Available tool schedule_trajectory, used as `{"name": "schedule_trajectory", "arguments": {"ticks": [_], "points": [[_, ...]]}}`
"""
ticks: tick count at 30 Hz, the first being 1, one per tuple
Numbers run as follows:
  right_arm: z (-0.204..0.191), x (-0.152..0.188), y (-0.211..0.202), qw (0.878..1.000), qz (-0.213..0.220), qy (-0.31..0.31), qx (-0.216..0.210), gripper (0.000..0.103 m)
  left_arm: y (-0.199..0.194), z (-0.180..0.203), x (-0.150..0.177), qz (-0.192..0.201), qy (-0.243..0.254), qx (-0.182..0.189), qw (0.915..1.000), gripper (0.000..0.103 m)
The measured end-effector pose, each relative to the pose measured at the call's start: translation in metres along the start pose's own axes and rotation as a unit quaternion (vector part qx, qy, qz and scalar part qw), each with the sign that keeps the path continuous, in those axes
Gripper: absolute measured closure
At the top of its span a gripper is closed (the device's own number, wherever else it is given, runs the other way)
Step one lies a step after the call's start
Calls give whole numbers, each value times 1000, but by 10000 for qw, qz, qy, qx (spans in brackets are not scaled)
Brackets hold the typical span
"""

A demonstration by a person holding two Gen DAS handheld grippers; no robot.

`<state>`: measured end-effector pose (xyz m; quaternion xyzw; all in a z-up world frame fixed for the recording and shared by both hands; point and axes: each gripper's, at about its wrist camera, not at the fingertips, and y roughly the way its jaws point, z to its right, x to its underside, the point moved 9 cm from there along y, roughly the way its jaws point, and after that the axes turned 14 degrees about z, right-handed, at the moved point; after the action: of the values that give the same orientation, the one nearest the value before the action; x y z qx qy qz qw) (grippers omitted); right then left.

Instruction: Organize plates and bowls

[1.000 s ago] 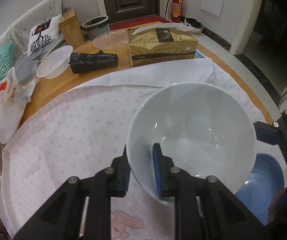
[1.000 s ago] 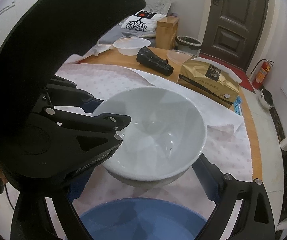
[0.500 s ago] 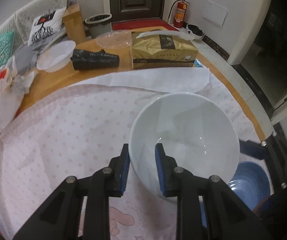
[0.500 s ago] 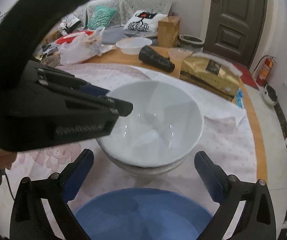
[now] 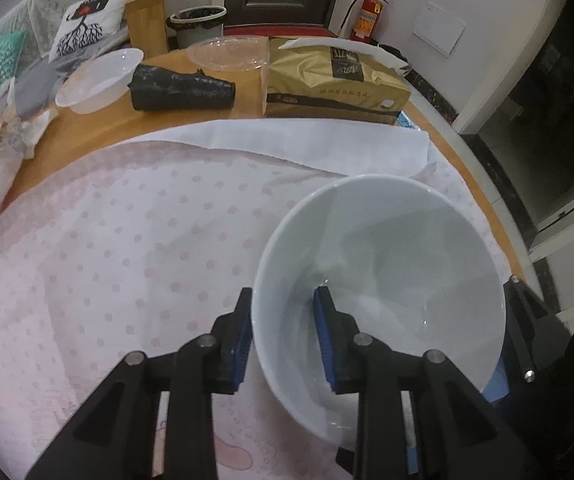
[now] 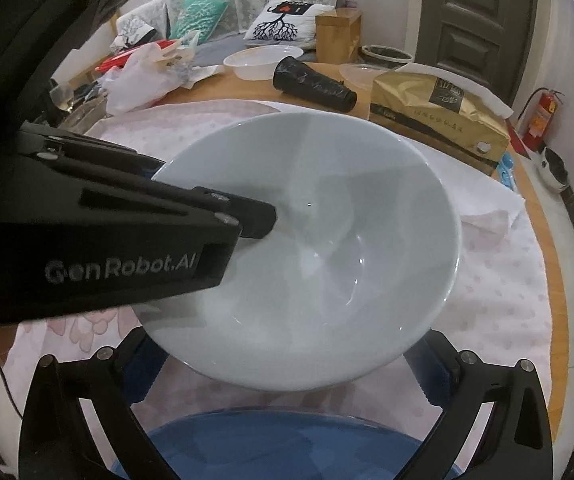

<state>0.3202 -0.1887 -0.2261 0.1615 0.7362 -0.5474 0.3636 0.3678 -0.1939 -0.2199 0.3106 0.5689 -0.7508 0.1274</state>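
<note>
Two views checked, left wrist first. Left gripper (image 5: 283,332) straddles the near rim of the white bowl (image 5: 391,280), one finger outside, one inside the wall; pads look closed on the rim, so pinching it. Bowl sits to the right over the pink dotted cloth (image 5: 127,248); whether its base touches the cloth, cannot tell. Mouth faces up, tipped slightly toward the camera. Round item, no long axis; its only axis runs base to mouth, near upright. Blue dish edge (image 5: 497,380) shows just beyond the bowl's right side.

Right wrist view: right gripper (image 6: 287,364) has fingers spread wide, holding nothing, bowl (image 6: 327,240) partly between and above them. Blue plate (image 6: 271,444) lies directly below, near the camera. Bowl appears raised over it, mouth tilted toward the lens.

Judgement: glazed ceramic, stiff, fairly heavy for a one-sided rim pinch, slick surface, will chip if dropped or knocked against the plate. Rim is the only practical hold; a grip deeper on the wall would resist rotation better. Lower slowly, keep level.
</note>
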Motion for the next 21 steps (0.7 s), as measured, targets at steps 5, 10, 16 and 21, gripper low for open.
{"name": "schedule_trajectory", "arguments": {"ticks": [5,10,16,21], "points": [[0,3,8,9999,-113,-95,13,1,0,0,0,24,-4,112,9999,77],[2,7,18,9998,-174,77,-78,1,0,-2,0,72,-17,180,9998,77],[2,5,27,9996,-133,188,-141,1,0,-4,1,73,-154,343,9993,77],[1,5,30,9996,-162,179,-154,1,1,-4,2,101,-180,391,9990,77]]}}
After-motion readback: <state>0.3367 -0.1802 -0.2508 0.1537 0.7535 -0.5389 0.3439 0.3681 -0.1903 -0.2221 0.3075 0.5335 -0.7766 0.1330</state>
